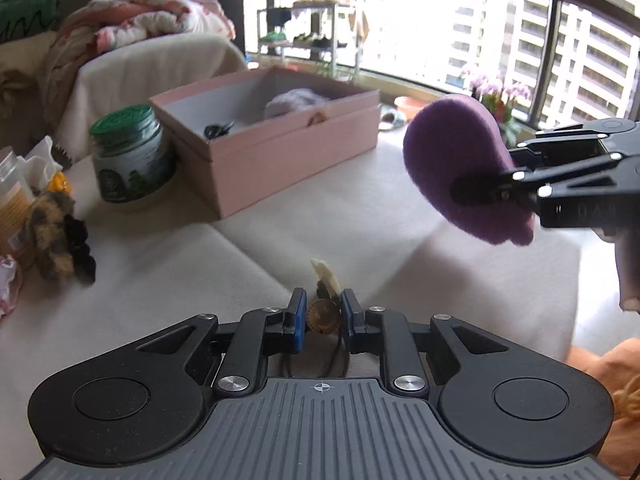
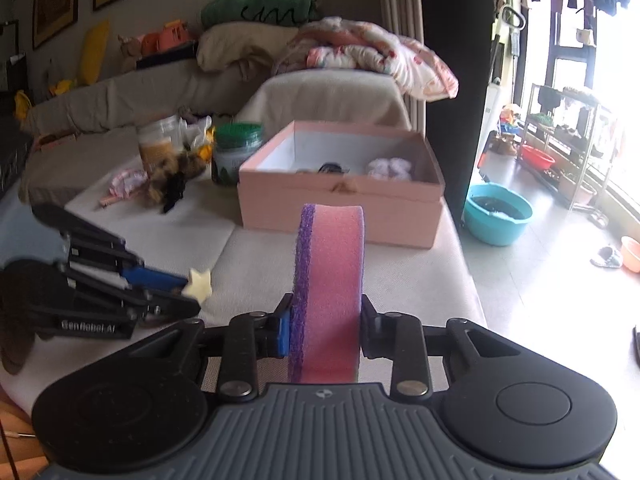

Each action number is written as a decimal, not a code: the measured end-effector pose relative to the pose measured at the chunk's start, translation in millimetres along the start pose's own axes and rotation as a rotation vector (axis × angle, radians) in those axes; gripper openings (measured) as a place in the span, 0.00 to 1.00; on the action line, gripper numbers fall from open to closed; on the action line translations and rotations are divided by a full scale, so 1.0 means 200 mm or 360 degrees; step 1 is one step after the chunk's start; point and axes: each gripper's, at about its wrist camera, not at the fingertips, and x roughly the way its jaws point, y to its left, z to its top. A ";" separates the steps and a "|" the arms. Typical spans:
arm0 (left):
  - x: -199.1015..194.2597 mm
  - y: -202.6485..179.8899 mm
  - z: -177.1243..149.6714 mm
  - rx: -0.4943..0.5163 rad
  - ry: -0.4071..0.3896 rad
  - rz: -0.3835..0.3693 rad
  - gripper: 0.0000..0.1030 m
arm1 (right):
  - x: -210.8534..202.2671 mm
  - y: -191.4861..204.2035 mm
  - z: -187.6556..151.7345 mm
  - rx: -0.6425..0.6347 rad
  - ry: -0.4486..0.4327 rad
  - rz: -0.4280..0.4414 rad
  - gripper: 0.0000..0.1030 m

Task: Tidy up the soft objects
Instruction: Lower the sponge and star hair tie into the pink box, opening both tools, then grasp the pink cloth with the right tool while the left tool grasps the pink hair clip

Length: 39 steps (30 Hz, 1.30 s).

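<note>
My right gripper [image 2: 325, 320] is shut on a pink and purple sponge [image 2: 330, 280], held upright above the white cushion; the sponge also shows in the left wrist view [image 1: 460, 160], with the right gripper [image 1: 476, 192] at the right. My left gripper [image 1: 323, 318] is shut on a small hair tie with a cream star charm [image 1: 326, 280], low over the cushion; the left gripper [image 2: 188, 286] and the star [image 2: 199, 282] show in the right wrist view. An open pink box [image 1: 280, 160] [image 2: 340, 208] stands ahead and holds a pale purple fluffy item [image 1: 294, 102] and a small dark item [image 1: 218, 130].
A green-lidded jar [image 1: 128, 152] stands left of the box. A brown and black furry item [image 1: 56, 232] and a bottle [image 1: 12, 196] lie at the left. A sofa with piled bedding [image 2: 352, 56] is behind. A teal basin [image 2: 498, 220] sits on the floor at right.
</note>
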 end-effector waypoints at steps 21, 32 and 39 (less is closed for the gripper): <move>0.34 0.68 0.72 -0.0773 -0.0285 -0.0243 0.23 | 0.74 -0.47 1.00 0.0517 0.0178 0.0280 0.48; -0.30 1.10 0.29 -0.0750 -0.0451 0.0465 0.23 | 0.69 0.00 0.95 -0.0039 0.0013 0.0006 0.65; -0.48 1.28 -0.07 -0.1027 -0.0421 0.0614 0.23 | 0.72 0.44 0.91 -0.0128 -0.0118 0.0251 0.69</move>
